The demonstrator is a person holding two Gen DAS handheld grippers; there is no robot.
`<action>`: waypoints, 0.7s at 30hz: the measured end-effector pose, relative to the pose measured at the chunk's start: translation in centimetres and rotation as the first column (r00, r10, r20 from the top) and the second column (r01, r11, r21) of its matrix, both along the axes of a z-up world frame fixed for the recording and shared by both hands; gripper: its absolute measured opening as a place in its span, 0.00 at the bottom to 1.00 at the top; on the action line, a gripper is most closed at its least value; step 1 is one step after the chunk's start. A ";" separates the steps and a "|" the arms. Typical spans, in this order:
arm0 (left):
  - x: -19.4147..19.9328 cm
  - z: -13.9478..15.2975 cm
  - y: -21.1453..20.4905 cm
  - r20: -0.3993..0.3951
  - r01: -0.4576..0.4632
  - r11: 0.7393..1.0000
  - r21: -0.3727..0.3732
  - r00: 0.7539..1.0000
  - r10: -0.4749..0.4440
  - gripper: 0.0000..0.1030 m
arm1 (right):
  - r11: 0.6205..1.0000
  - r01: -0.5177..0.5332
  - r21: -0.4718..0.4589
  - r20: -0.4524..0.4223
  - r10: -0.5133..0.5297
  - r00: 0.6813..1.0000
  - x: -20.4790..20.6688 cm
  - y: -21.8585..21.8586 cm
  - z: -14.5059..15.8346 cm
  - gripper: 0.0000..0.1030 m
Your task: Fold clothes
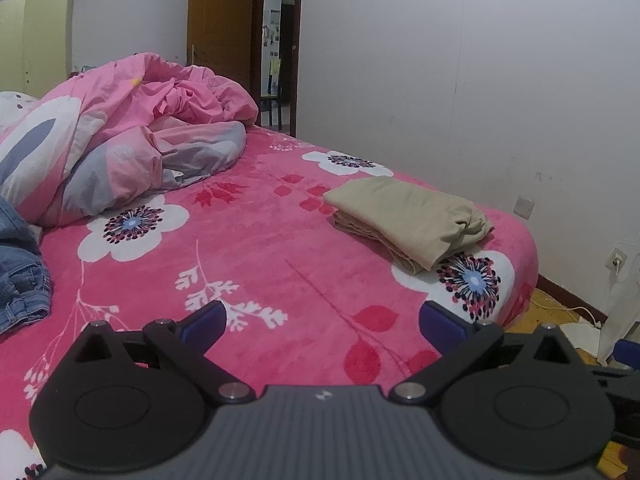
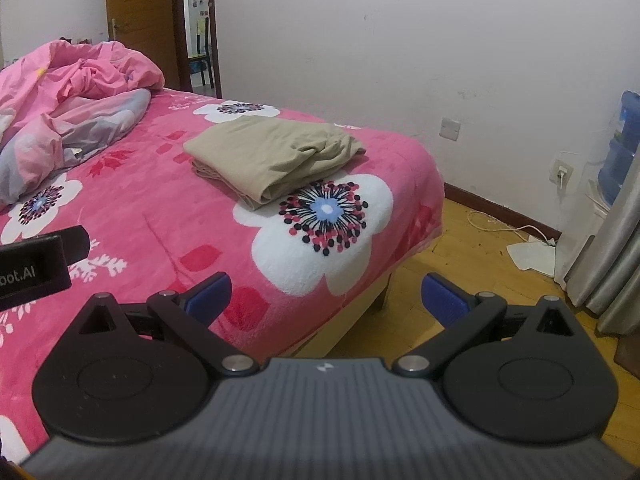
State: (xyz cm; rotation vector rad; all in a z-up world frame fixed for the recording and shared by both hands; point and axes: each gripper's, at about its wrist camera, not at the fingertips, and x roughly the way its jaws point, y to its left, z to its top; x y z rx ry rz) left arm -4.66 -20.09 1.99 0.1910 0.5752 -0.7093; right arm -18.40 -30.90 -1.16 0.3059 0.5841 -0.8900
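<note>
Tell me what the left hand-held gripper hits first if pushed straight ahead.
Probably the pink floral fleece blanket on the bed: the open left hand-held gripper points over it, left of the folded beige garment. Depth is unclear.

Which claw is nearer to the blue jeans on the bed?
Left. The left claw hovers open over the bed, with the jeans close on its left side. The right claw is open near the bed's corner, and its view shows no jeans.

Plush fleece bedspread (image 1: 280, 248), smooth matt khaki cloth garment (image 2: 272, 152), denim jeans (image 1: 20, 264).
</note>
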 end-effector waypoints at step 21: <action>0.9 -0.7 -0.9 -0.014 0.003 1.000 0.023 1.000 -0.003 1.00 | 1.000 -0.002 0.021 -0.016 0.002 1.000 1.2 -1.1 -0.8 0.99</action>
